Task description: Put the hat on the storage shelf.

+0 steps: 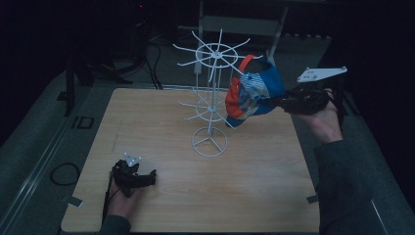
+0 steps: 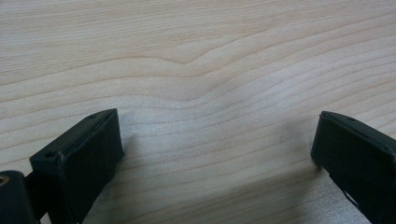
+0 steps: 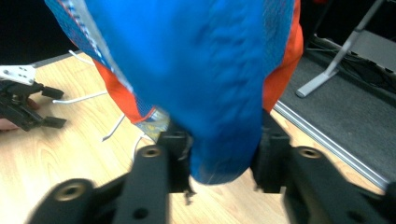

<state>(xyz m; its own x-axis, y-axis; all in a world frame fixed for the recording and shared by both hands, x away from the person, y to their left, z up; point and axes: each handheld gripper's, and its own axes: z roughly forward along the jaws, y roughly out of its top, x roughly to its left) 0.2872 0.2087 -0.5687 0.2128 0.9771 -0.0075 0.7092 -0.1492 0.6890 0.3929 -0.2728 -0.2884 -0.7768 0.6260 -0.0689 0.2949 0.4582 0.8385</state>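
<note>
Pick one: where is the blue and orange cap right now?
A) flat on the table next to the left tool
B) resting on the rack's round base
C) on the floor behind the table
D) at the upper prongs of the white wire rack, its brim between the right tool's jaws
D: the cap hangs at the upper prongs of the rack, and its brim sits between the jaws of the right tool, off the table.

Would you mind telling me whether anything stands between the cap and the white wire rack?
Nothing visible does. The cap hangs against the rack's right-side arms, its blue brim between the right tongs; only bare wire prongs lie beside it.
</note>
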